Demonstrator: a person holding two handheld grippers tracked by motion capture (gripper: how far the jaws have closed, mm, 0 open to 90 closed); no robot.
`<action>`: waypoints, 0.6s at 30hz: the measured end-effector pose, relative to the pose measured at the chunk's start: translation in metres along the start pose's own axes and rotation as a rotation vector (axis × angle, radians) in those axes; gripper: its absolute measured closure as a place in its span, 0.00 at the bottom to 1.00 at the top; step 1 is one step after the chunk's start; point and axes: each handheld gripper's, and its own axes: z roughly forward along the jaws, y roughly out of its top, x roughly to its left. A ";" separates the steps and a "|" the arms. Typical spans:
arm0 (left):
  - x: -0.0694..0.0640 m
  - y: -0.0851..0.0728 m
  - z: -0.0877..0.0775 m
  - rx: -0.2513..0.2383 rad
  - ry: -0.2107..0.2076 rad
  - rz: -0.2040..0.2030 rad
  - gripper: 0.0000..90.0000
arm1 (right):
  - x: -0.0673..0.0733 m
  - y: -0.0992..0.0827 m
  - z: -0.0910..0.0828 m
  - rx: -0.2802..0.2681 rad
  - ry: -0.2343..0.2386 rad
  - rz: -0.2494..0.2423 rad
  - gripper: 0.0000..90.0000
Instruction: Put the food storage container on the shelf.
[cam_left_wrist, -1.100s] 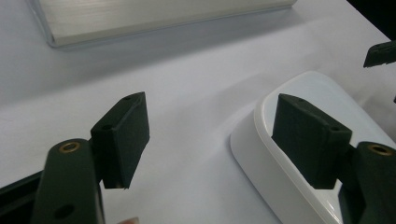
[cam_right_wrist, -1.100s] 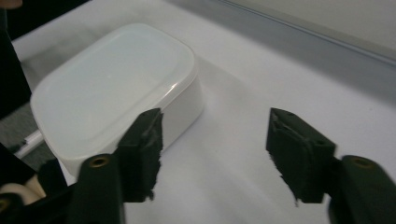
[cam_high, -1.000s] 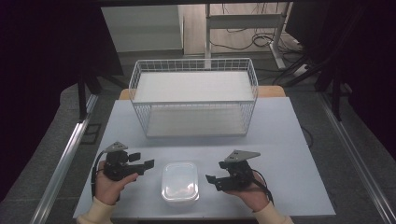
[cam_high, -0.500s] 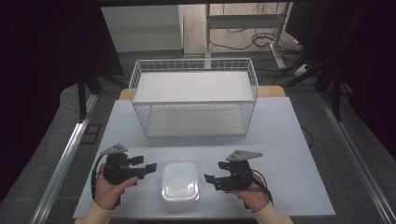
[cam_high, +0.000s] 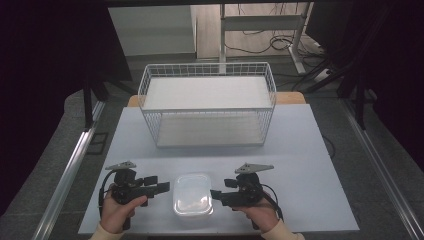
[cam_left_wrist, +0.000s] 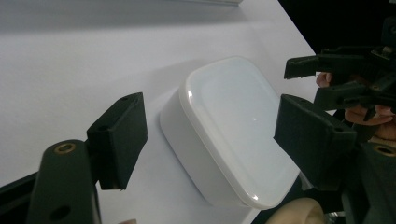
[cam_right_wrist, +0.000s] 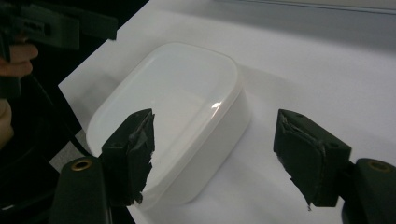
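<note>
I am seeing the white lidded container (cam_high: 192, 201) sitting at 6 o'clock on the table (cam_high: 310, 145); my left gripper (cam_high: 164, 187) at its 9 o'clock is gaping wide, empty; my right gripper (cam_high: 216, 194) at 3 o'clock — jaws just narrowing — is clasping nothing.

The box (cam_high: 192, 201) is translucent white with a glossy lid. The basket (cam_high: 207, 107) is white wire in a grid pattern, on a pale grey-blue table (cam_high: 300, 150). Both grippers, left (cam_high: 162, 187) and right (cam_high: 217, 194), are black.
</note>
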 end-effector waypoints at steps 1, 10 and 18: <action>0.000 -0.001 0.001 0.001 -0.004 -0.005 0.28 | 0.001 0.000 0.001 -0.001 0.007 0.010 0.35; 0.004 -0.005 0.013 0.029 -0.036 -0.046 0.30 | 0.002 0.000 0.016 0.028 0.054 0.079 0.37; 0.005 -0.009 0.023 0.057 -0.061 -0.066 0.32 | 0.000 -0.004 0.023 0.041 0.067 0.114 0.39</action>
